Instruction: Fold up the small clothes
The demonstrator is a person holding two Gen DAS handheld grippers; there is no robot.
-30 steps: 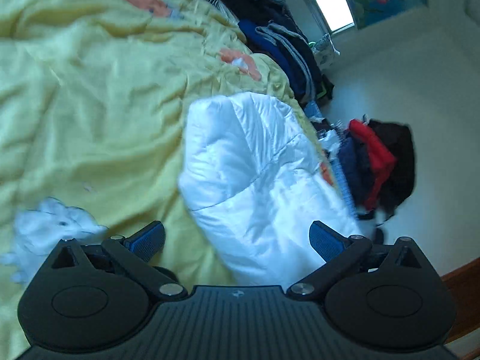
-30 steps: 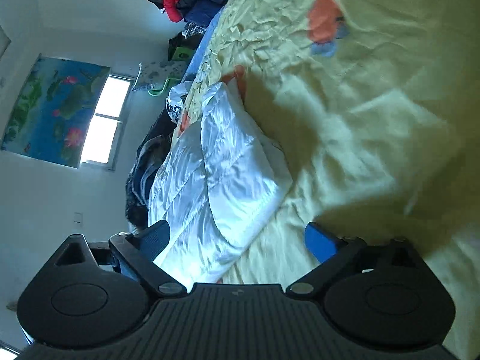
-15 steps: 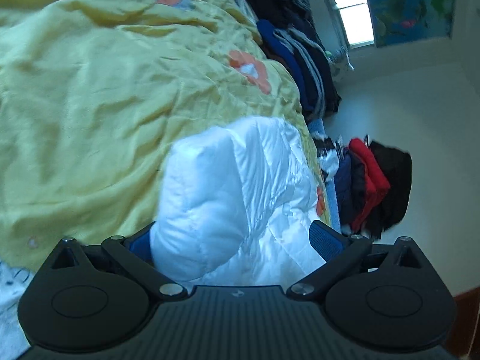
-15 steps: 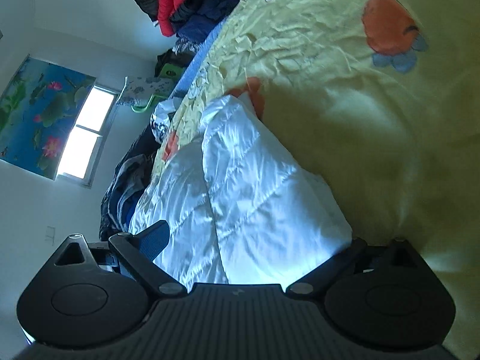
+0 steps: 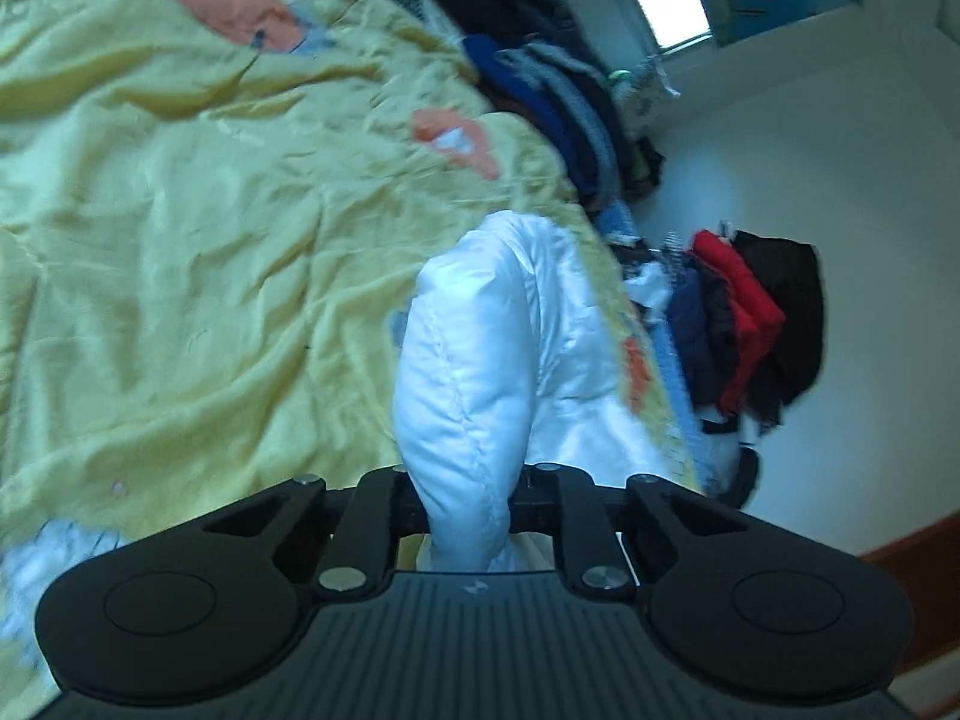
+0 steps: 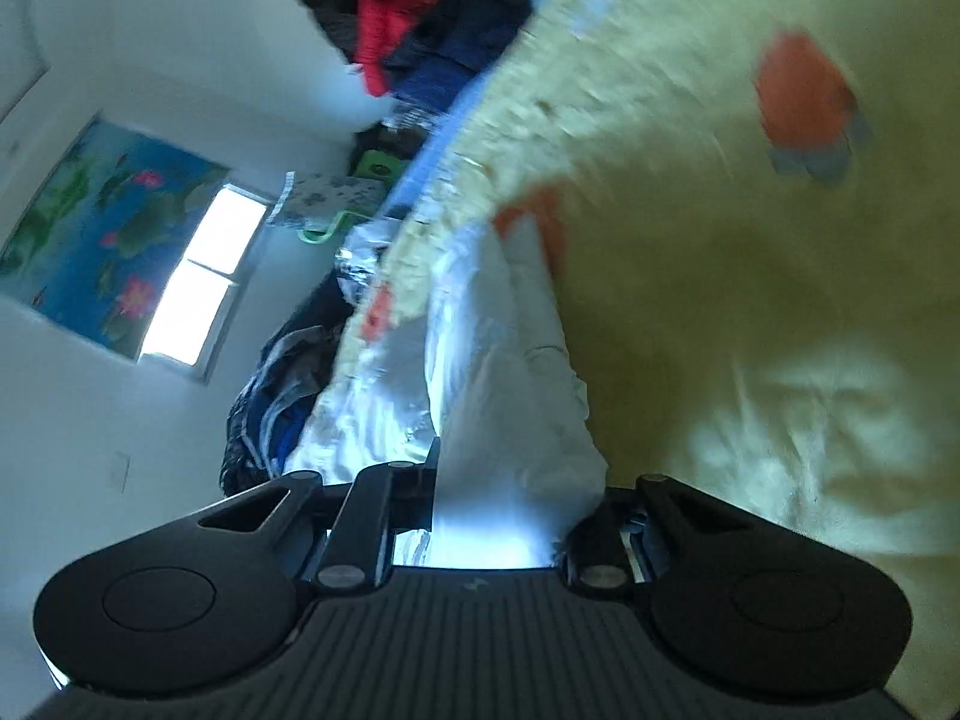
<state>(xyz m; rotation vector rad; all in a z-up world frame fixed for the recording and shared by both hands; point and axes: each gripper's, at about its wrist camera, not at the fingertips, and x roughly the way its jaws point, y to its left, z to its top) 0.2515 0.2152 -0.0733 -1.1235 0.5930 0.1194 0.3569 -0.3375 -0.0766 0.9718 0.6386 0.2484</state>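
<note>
Nearest me, my left gripper (image 5: 468, 507) is closing its fingers on a thick puffy edge of the white padded jacket (image 5: 480, 360), which bulges up between them; the pads themselves are hidden by the fabric. My right gripper (image 6: 510, 516) is doing the same, its fingers closing around another bunched edge of the same jacket (image 6: 504, 396), squeezed in from both sides. I hold it at two points, I judge, so that I can lift one side evenly and lay it over for a fold. The rest of the jacket lies on the yellow bedspread (image 5: 180, 240), close to the bed's edge. Beyond that, heaps of dark, blue and red clothes (image 5: 750, 324) sit against the white wall, and farthest off is a bright window (image 6: 198, 282).
</note>
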